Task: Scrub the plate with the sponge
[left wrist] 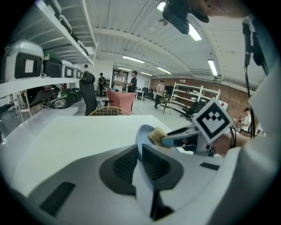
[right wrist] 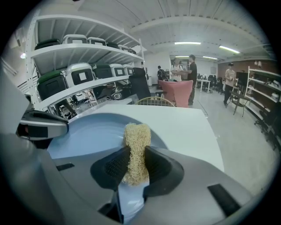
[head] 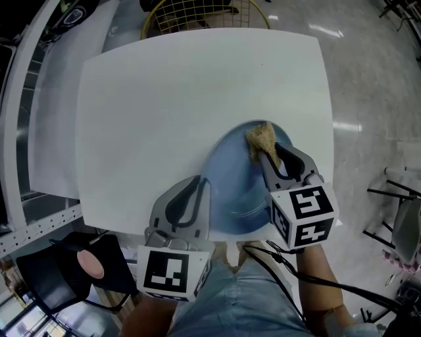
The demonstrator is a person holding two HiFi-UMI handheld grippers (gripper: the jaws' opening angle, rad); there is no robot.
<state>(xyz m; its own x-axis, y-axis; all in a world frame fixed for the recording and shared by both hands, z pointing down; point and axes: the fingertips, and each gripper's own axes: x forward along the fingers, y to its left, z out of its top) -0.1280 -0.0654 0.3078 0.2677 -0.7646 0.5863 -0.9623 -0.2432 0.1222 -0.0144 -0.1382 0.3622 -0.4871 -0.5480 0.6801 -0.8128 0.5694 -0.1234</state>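
Right hand-held gripper (head: pixel 264 156) clamped on sponge (head: pixel 260 137), its long axis along jaws, tip at far rim of plate (head: pixel 233 191); left hand-held gripper (head: pixel 199 192) pinches plate's near-left rim on worktop (head: pixel 164 92); plate centre lies nearward of sponge; next stroke likely pulls toward person.

We lose the near rim of the plate (head: pixel 231 187) under the left gripper (head: pixel 199 187) and right gripper (head: pixel 265 156) in the head view. In the left gripper view only a sliver of it shows past the jaws. The sponge (head: pixel 260 137) has its lower end buried between the right jaws. The wire basket (head: pixel 197 14) is cut by the top edge and partly behind the table (head: pixel 131 99). The forearms (head: pixel 320 280) are cut at the bottom edge. Background people (right wrist: pixel 192 72) are too small to make out. We can't tell what the dark object (head: pixel 72 270) at bottom left is.
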